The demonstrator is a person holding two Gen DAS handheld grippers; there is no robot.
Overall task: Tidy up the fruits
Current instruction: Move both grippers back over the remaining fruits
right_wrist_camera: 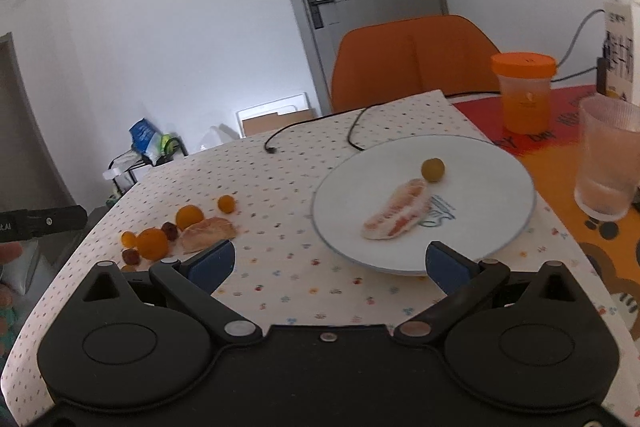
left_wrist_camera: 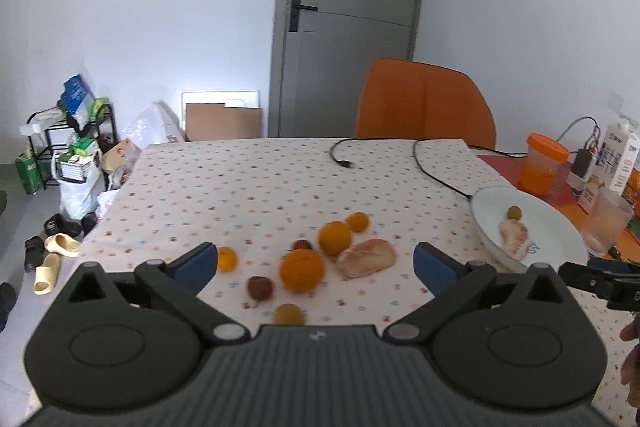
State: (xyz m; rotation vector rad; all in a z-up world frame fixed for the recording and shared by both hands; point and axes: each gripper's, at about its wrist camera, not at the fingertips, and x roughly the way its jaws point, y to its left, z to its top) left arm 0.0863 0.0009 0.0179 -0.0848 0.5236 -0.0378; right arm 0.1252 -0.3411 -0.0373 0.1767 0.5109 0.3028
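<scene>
In the left wrist view my left gripper (left_wrist_camera: 316, 267) stands wide open above a cluster of fruit on the dotted tablecloth: a large orange (left_wrist_camera: 301, 270), a second orange (left_wrist_camera: 334, 237), small tangerines (left_wrist_camera: 357, 221), a dark red fruit (left_wrist_camera: 260, 287), a small yellow-green fruit (left_wrist_camera: 288, 314) and a peeled pomelo segment (left_wrist_camera: 366, 257). Nothing touches its pads. In the right wrist view my right gripper (right_wrist_camera: 330, 263) is open and empty at the near rim of a white plate (right_wrist_camera: 488, 195). The plate holds a pomelo segment (right_wrist_camera: 396, 215) and a small green fruit (right_wrist_camera: 433, 169).
A black cable (left_wrist_camera: 432, 169) crosses the far table. To the right stand an orange-lidded jar (right_wrist_camera: 522, 91), a ribbed glass (right_wrist_camera: 606, 157) and a carton (right_wrist_camera: 620, 47). An orange chair (left_wrist_camera: 424, 103) sits behind the table. The floor at left holds bags, slippers and a rack.
</scene>
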